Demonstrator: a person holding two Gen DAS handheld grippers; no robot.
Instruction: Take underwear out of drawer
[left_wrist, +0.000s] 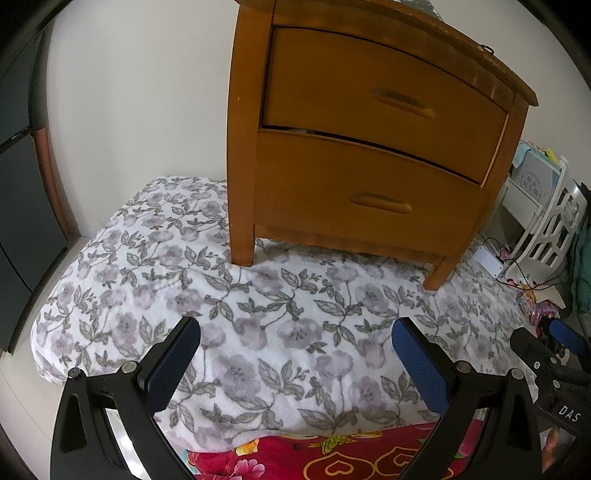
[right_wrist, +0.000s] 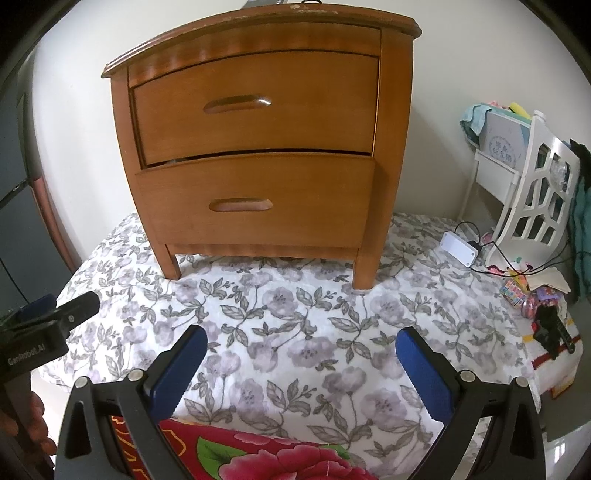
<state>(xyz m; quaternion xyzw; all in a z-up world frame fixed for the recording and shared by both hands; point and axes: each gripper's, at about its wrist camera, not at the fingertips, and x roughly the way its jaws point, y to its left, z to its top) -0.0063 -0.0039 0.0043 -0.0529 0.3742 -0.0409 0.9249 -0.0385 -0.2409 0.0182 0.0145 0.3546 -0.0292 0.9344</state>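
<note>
1. Step in hand: approach. Both drawers of the wooden nightstand (right_wrist: 255, 147) look shut or nearly so; no underwear is visible, so it is presumably still inside a drawer.
2. A thin dark gap runs along the top of the lower drawer (right_wrist: 258, 199); something indistinct shows in it at the left end, too small to identify.
3. Left gripper (left_wrist: 295, 347): fingers spread wide, nothing between them, hovering over the floral blanket (left_wrist: 258, 332), near side of the nightstand.
4. Right gripper (right_wrist: 301, 350): fingers likewise spread wide and empty, facing the drawer fronts squarely.
5. Next move, as I judge it: one gripper goes to a drawer's recessed handle (right_wrist: 241, 205), closes on its lip, and pulls toward the near side. Which drawer holds the garment cannot be told.
6. Room: the blanket between grippers and nightstand is bare, giving room for the drawer to slide out.
7. Edges: white rack (right_wrist: 532, 192), a white box with cables (right_wrist: 460, 247) and small clutter crowd the right; the wall stands just behind the nightstand. The red floral cloth (right_wrist: 266, 454) lies at the near edge.
</note>
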